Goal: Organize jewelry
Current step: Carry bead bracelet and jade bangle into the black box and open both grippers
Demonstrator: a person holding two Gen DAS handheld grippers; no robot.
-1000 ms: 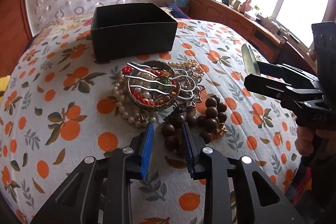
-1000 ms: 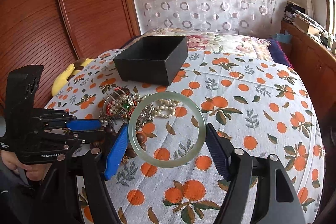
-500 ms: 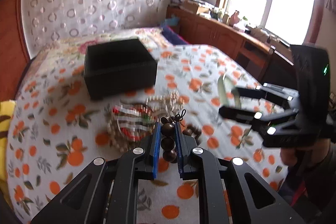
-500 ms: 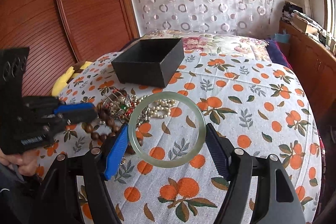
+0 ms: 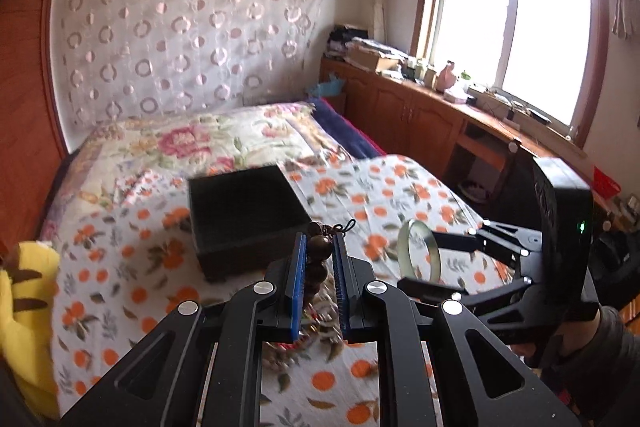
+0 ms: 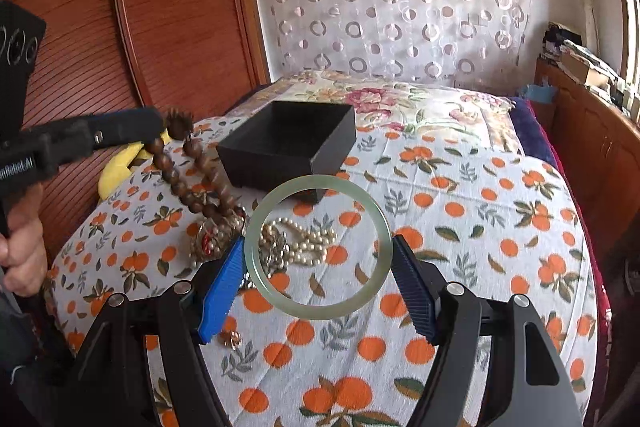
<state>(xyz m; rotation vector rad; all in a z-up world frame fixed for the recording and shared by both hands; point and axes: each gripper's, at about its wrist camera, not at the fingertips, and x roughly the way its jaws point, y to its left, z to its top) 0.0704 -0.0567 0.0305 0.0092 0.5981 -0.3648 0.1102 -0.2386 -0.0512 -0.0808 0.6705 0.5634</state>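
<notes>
My left gripper (image 5: 320, 247) is shut on a string of dark brown wooden beads (image 5: 318, 259), lifted above the orange-print bed cover. In the right wrist view the left gripper (image 6: 162, 129) is at the left, and the wooden beads (image 6: 176, 187) hang from it down to the jewelry heap (image 6: 212, 239). A pale green bangle (image 6: 316, 182) is held between the blue pads of my right gripper (image 6: 320, 245), low over the bed. The left wrist view shows that bangle (image 5: 435, 257) edge-on in the right gripper (image 5: 416, 259). An open black box (image 5: 248, 215) (image 6: 288, 147) stands just beyond.
A pearl necklace (image 6: 308, 243) lies under the bangle, and a small gold piece (image 6: 232, 337) lies nearer. A yellow plush toy (image 5: 24, 299) sits at the bed's left edge. Wooden cabinets (image 5: 420, 115) run under the window on the right, and a wooden panel (image 6: 160, 27) stands on the left.
The left gripper shut on the wooden beads and rose, lifting the string off the bed. The right gripper stayed in place with the bangle.
</notes>
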